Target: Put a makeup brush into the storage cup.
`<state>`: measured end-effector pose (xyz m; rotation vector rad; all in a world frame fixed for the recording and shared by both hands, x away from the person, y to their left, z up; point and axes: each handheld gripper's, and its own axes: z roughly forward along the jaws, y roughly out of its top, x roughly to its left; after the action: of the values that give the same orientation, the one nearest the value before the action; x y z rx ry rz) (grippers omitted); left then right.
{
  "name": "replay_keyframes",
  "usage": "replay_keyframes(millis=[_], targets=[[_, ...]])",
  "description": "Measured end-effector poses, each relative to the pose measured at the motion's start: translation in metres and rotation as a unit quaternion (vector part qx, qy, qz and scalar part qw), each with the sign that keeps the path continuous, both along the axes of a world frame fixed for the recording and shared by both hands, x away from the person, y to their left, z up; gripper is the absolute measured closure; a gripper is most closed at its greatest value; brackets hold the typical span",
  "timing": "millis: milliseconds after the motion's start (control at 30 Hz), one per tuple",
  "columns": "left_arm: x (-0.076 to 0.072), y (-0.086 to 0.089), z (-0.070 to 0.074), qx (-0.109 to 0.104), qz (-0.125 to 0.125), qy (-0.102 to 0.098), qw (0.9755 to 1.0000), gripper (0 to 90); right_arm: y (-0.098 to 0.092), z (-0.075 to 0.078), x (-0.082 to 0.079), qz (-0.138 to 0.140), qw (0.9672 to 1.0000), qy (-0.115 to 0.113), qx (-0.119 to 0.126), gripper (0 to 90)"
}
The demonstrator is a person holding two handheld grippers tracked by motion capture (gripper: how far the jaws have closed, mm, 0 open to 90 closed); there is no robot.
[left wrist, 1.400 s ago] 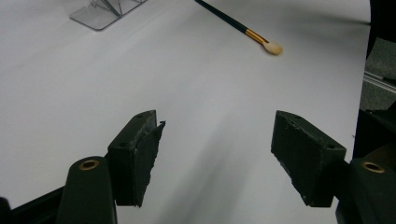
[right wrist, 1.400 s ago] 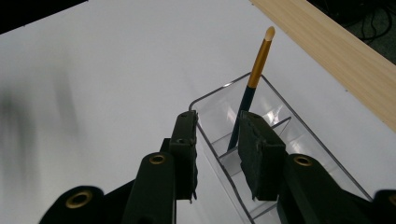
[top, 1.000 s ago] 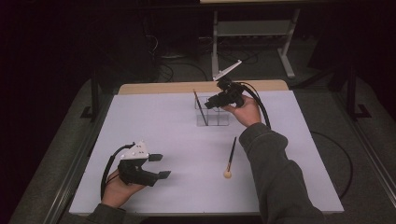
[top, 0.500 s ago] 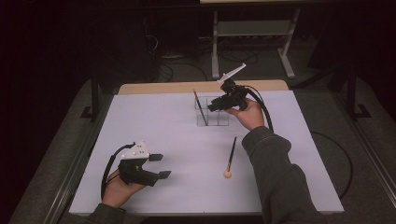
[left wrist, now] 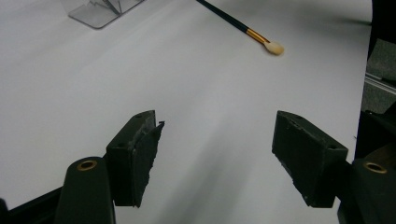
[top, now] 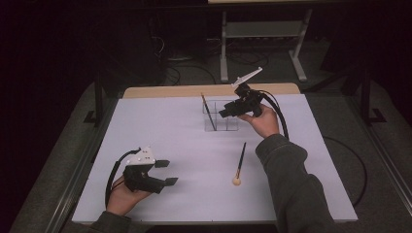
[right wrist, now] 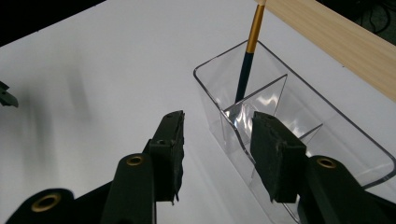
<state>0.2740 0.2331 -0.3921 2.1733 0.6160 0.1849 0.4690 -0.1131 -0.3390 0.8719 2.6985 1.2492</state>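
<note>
White laminate desk (top: 160, 131) carries a clear plastic divided organiser (right wrist: 299, 135), where one dark-handled brush with a gold ferrule (right wrist: 247, 60) leans in the end compartment, and a second dark-handled brush with a pale round tip (top: 239, 165) lies flat nearer the person. Right gripper (top: 228, 110) hovers at the organiser, its jaws just opening with nothing between them, while the left gripper (top: 163, 173) rests low with jaws apart and empty. To do the next pickup well, approach the lying brush across its handle and clamp mid-shaft.

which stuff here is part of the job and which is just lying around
Part of the job:
- clear organizer
- brush standing in it
- brush lying on the table
- right gripper, jaws just opened, nothing between them

Just about:
- left gripper, open, idle
- metal stand
- floor cables
</note>
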Motion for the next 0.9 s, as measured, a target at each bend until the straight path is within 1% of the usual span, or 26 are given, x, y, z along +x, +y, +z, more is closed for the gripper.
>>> replay_keyframes(millis=[133,200,233,333,367,400,500,533,567,633,667,700,733,800,900], targets=[[0.0,0.0,-0.001,-0.003,0.0,0.003,1.0,30.3,-0.001,0.001,-0.006,0.002,1.0,-0.005,0.006,52.0],[0.001,0.0,0.0,0.003,-0.004,-0.003,1.0,30.2,-0.002,0.0,-0.008,0.006,0.9999,-0.009,0.006,52.0],[0.001,-0.001,-0.001,-0.001,-0.002,-0.001,1.0,30.2,-0.002,0.0,-0.01,0.004,0.9999,-0.011,0.004,51.9],[0.001,-0.001,0.0,-0.002,-0.002,0.0,1.0,30.2,-0.004,-0.001,-0.012,0.01,0.9998,-0.015,0.003,51.0],[0.0,-0.002,0.0,-0.005,0.002,0.003,1.0,30.2,-0.004,-0.001,-0.012,0.011,0.9998,-0.016,0.002,50.8],[0.001,-0.002,0.0,-0.003,0.001,0.001,1.0,30.2,-0.004,0.0,-0.014,0.009,0.9999,-0.01,0.006,50.8],[0.0,-0.003,-0.001,-0.008,0.003,0.004,1.0,30.2,-0.005,0.0,-0.016,0.008,0.9998,-0.015,0.008,50.5],[0.0,-0.003,-0.001,-0.009,0.004,0.006,0.9999,30.2,-0.006,0.0,-0.017,0.006,0.9998,-0.016,0.005,50.3],[0.001,-0.003,-0.001,-0.008,0.002,0.005,1.0,30.1,-0.006,0.0,-0.017,0.006,0.9998,-0.019,0.002,50.3],[0.001,-0.003,-0.001,-0.007,0.002,0.004,1.0,30.1,-0.007,0.0,-0.019,0.003,0.9999,-0.012,0.009,50.3],[0.001,-0.003,-0.001,-0.007,0.002,0.004,1.0,30.1,-0.008,-0.001,-0.02,0.003,0.9999,-0.014,0.008,50.3],[0.001,-0.003,-0.001,-0.006,0.001,0.004,1.0,30.1,-0.009,-0.001,-0.021,0.0,0.9999,-0.01,0.008,50.3],[0.001,-0.003,-0.001,-0.006,0.002,0.004,1.0,30.1,-0.01,-0.002,-0.021,0.001,0.9999,-0.014,0.009,50.3],[0.001,-0.003,-0.001,-0.006,0.003,0.006,1.0,30.0,-0.012,-0.002,-0.021,0.0,0.9998,-0.015,0.009,50.1],[0.002,-0.001,-0.001,0.001,-0.003,0.002,1.0,30.0,-0.015,-0.002,-0.022,-0.002,0.9998,-0.015,0.011,49.7]])
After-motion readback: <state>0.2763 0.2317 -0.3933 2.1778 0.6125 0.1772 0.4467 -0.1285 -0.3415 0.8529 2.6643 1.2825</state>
